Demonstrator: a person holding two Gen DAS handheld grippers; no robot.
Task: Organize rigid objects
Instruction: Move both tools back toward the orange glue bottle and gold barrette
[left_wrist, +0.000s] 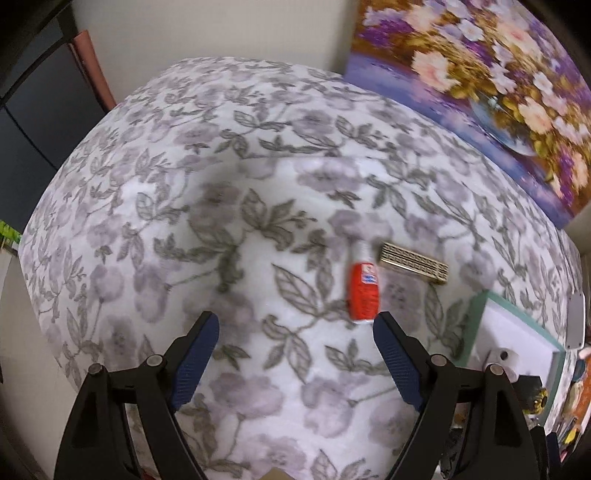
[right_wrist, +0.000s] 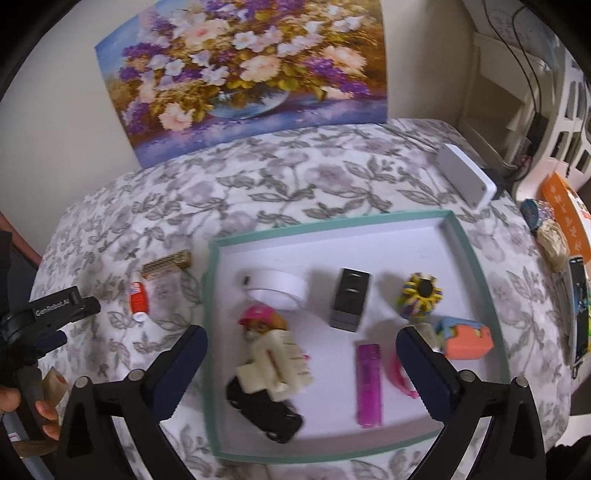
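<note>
A small red bottle (left_wrist: 364, 291) with a white cap lies on the flowered cloth, next to a gold patterned bar (left_wrist: 413, 262). My left gripper (left_wrist: 297, 321) hangs open over the cloth just left of the bottle, with nothing between its fingers. In the right wrist view, my right gripper (right_wrist: 302, 332) stands wide open and empty above a teal-rimmed white tray (right_wrist: 212, 332). The tray holds a toy figure on a black car (right_wrist: 266, 373), a purple lighter (right_wrist: 368, 384), a black block (right_wrist: 349, 299), a white round case (right_wrist: 277, 288) and other small items. Left of the tray lie the bottle (right_wrist: 138, 301) and the bar (right_wrist: 166, 263).
A flower painting (right_wrist: 243, 74) leans on the wall behind the table. A white box (right_wrist: 467, 181) lies at the back right, with a phone (right_wrist: 578, 306) and an orange box (right_wrist: 565, 210) at the right edge. A hand (right_wrist: 22, 402) holds the left tool at the left edge.
</note>
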